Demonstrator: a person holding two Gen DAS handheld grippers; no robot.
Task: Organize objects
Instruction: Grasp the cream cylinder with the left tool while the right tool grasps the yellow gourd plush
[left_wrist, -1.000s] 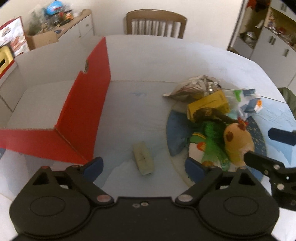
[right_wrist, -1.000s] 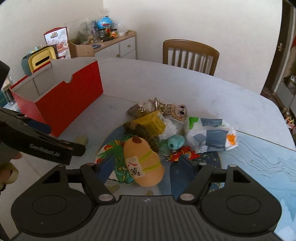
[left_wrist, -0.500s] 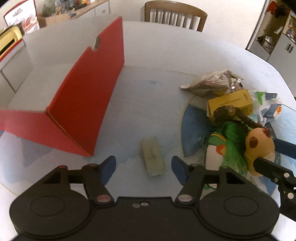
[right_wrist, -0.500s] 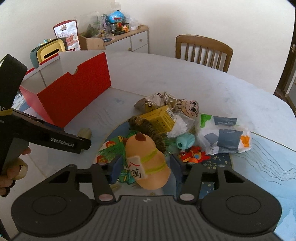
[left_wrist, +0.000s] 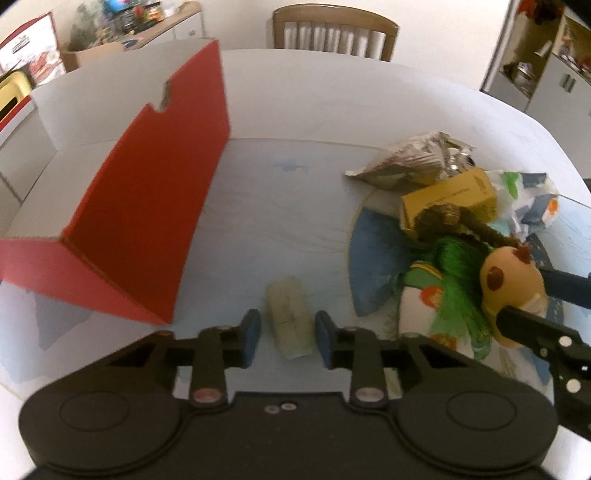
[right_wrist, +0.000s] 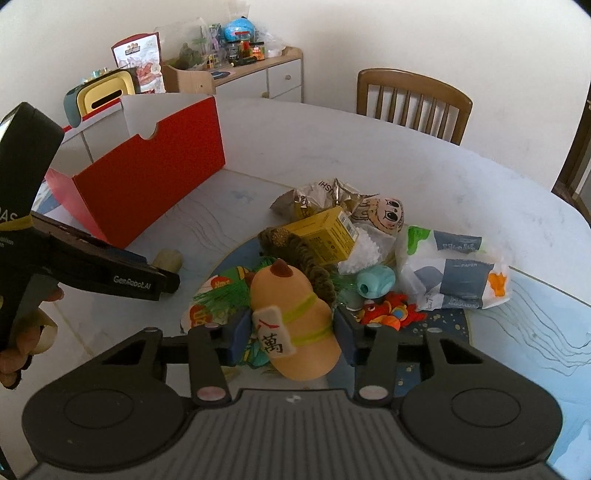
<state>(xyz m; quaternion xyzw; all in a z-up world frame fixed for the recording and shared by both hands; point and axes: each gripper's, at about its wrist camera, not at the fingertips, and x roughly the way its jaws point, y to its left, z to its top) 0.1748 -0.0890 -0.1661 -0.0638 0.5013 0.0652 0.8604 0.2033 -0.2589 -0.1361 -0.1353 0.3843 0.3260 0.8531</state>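
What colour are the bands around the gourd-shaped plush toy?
Yellow-green bands on the orange gourd plush; the right wrist view shows them best.

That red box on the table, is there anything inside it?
Both views show only the red box's outer red walls and pale inner walls near the rim. No contents show above the rim. Its floor is hidden by the near wall, so I cannot tell.

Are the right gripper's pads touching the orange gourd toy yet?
Touching. In the right wrist view both blue pads of the right gripper, jaws just closing, sit against the sides of the gourd toy, no gap showing.
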